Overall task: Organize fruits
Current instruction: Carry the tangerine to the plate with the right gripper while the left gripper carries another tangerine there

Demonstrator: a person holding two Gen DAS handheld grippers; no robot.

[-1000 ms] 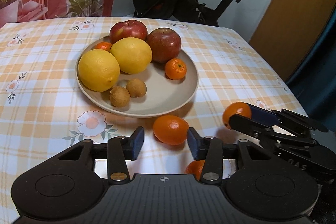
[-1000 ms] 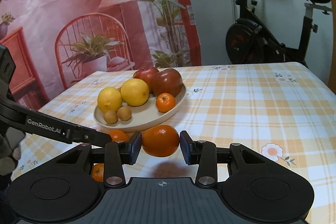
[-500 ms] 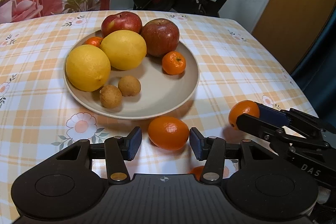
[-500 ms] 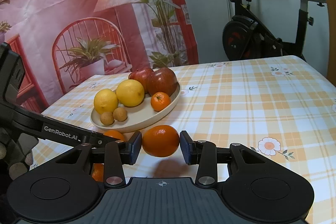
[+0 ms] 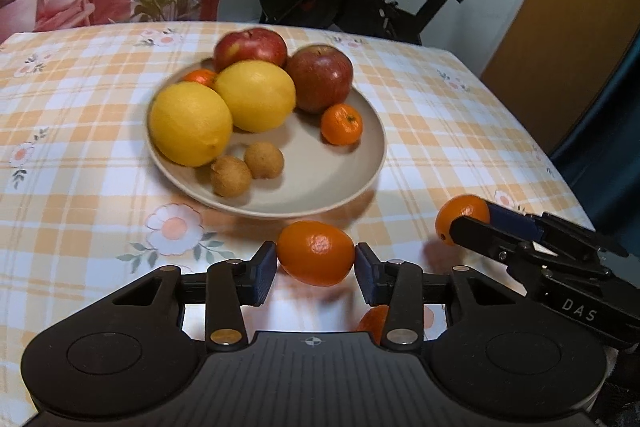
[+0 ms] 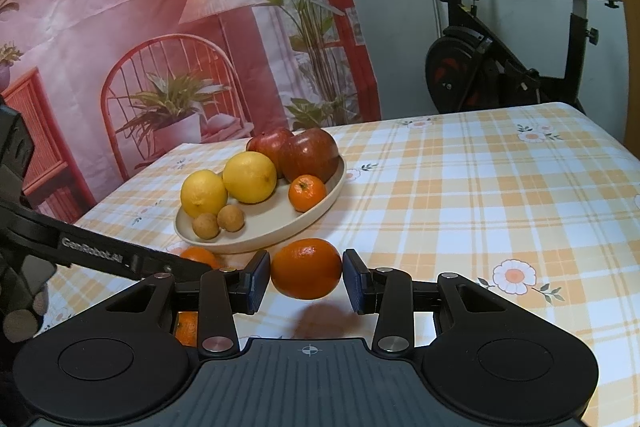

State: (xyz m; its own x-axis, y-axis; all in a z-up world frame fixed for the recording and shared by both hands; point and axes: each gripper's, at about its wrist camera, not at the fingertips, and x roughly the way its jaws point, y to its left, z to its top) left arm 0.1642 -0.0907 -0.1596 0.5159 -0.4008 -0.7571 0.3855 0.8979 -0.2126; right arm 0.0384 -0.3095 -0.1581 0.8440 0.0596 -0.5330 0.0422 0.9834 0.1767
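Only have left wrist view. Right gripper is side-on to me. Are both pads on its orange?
Observer: Yes. The right wrist view shows the right gripper with a pad against each side of the orange.
Operator: On the cloth or off it?
Observer: Looks off it. Its shadow lies on the tablecloth below, apart from the fruit.
Operator: How deep is the plate?
Observer: Shallow. Side-on, the plate has a low upturned rim, and the fruit stands well above it.
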